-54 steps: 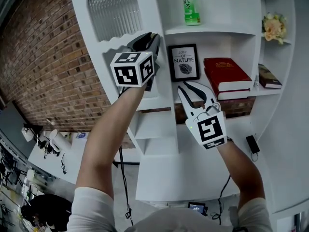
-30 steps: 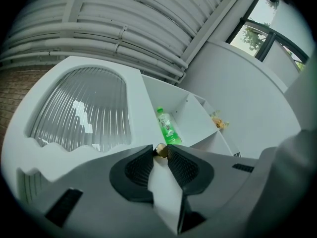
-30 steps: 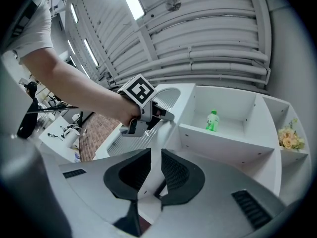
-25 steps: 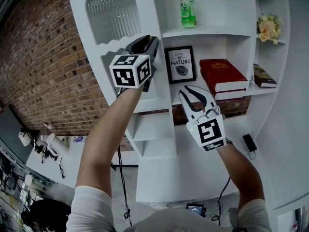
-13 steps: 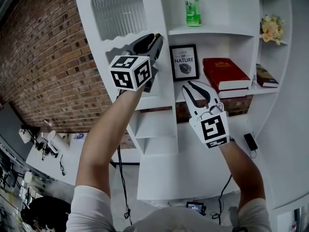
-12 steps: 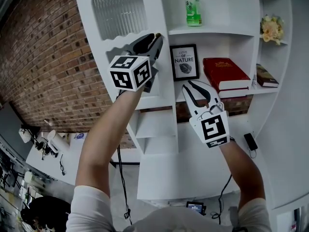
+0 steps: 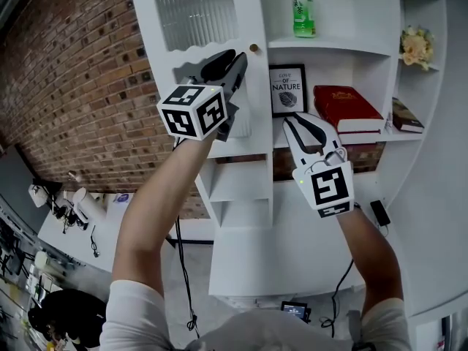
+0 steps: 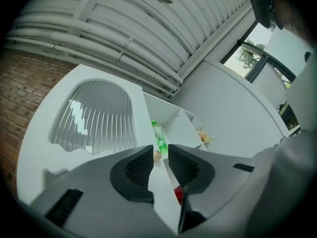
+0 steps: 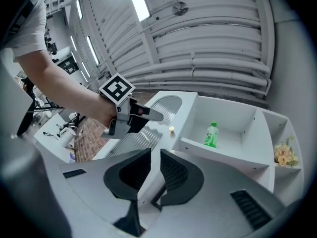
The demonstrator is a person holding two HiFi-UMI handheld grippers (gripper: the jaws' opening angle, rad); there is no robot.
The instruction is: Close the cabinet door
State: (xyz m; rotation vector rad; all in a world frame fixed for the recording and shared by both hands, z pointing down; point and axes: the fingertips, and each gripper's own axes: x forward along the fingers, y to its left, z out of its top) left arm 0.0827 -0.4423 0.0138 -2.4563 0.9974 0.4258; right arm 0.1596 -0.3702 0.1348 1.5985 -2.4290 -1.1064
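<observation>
The white cabinet door (image 7: 194,9) has an arched ribbed-glass pane and a small brass knob (image 7: 254,48) near its free edge. It stands partly swung out from the shelf unit (image 7: 329,46). My left gripper (image 7: 238,55) is up against the door just below the knob. In the left gripper view the door (image 8: 94,115) fills the left side. Its free edge and knob (image 8: 157,155) run through the gap of the left gripper (image 8: 160,150), whose pads do not squeeze it. My right gripper (image 7: 298,119) hovers open and empty before the shelves.
On the shelves stand a green bottle (image 7: 302,7), a framed print (image 7: 287,90), a red book (image 7: 347,108) and flowers (image 7: 414,46). A brick wall (image 7: 66,86) lies behind the door to the left. A phone (image 7: 379,212) rests on the lower ledge.
The door and my left gripper have swung right, toward the shelves, and the knob has come into sight. My right gripper has risen a little.
</observation>
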